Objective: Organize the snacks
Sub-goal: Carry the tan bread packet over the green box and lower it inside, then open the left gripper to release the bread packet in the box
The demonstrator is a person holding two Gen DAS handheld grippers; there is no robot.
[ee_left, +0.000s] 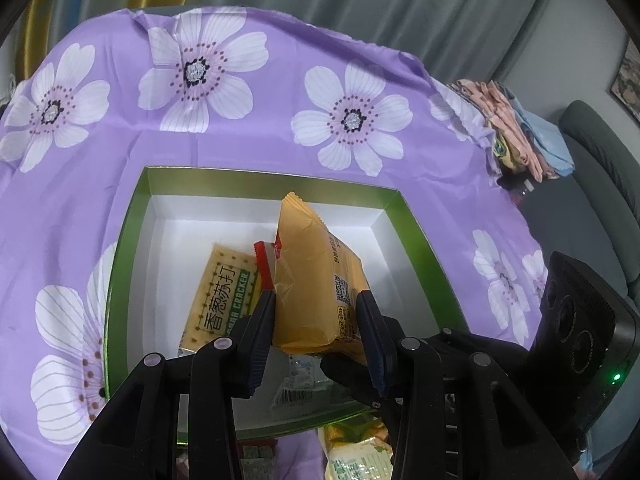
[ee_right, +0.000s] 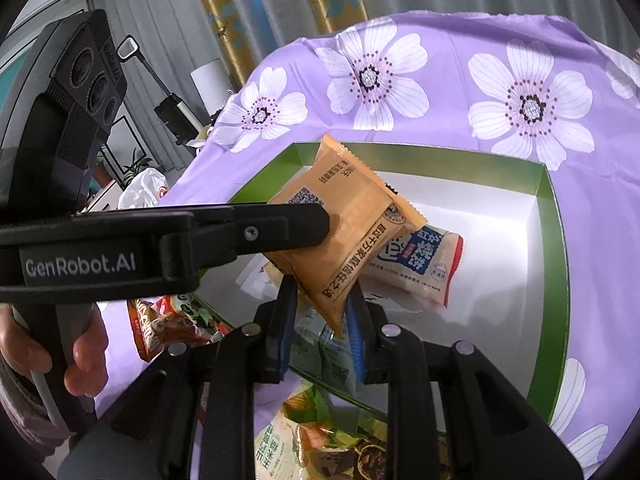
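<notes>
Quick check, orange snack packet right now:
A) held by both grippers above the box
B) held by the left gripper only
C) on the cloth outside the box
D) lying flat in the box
A: the orange packet is pinched by the left gripper across its middle and the right gripper at one corner, over the green box.

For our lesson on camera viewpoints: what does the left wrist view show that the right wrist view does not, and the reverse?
Left wrist view only: a soda cracker packet lying in the box and folded cloths at the table's far corner.

Right wrist view only: a hand gripping the left gripper's handle and a white and blue packet in the box.

Both: the green box, the purple flowered tablecloth, and the orange packet held by both grippers.
</notes>
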